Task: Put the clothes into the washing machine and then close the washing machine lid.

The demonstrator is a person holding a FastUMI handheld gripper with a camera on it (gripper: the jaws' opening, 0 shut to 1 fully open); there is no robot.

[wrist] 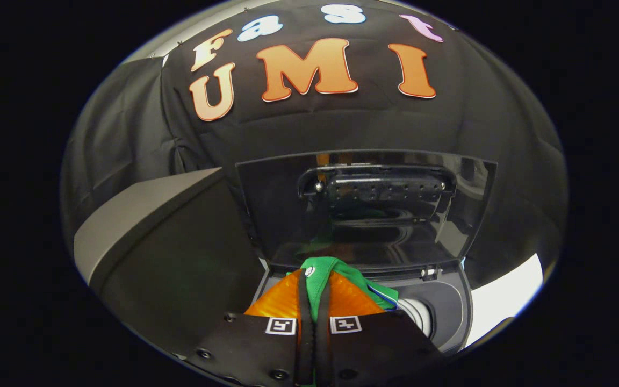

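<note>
Clothes: one green garment (324,282) with a small white patch near its top fold and a blue-and-white edge on its right side, pinched between the two fingers of the gripper (314,322). Fingers are drawn together with only a thin strip of fabric in the gap, so the claw is clenched on the cloth. Garment bunches up ahead of the fingertips and drapes to the right, over the front rim of the washing machine (452,317). The opening sits just beyond the fingers; part of the pale drum (416,313) shows at the right of the fabric. Lid (363,209) stands raised at the back edge of the machine, glossy and dark, with a handle-like moulding reflected in it. Handling judgement: fabric looks light, soft and limp; it will sag and trail, and a loose tail may catch on the rim. The present hold is on a gathered fold, which seems adequate for a drop. Pose: gripper points forward and slightly down toward the opening, fingers roughly centred on the machine's front edge. How much of the garment hangs below the fingers cannot be told. Garment not yet inside; lid not yet closed.
</note>
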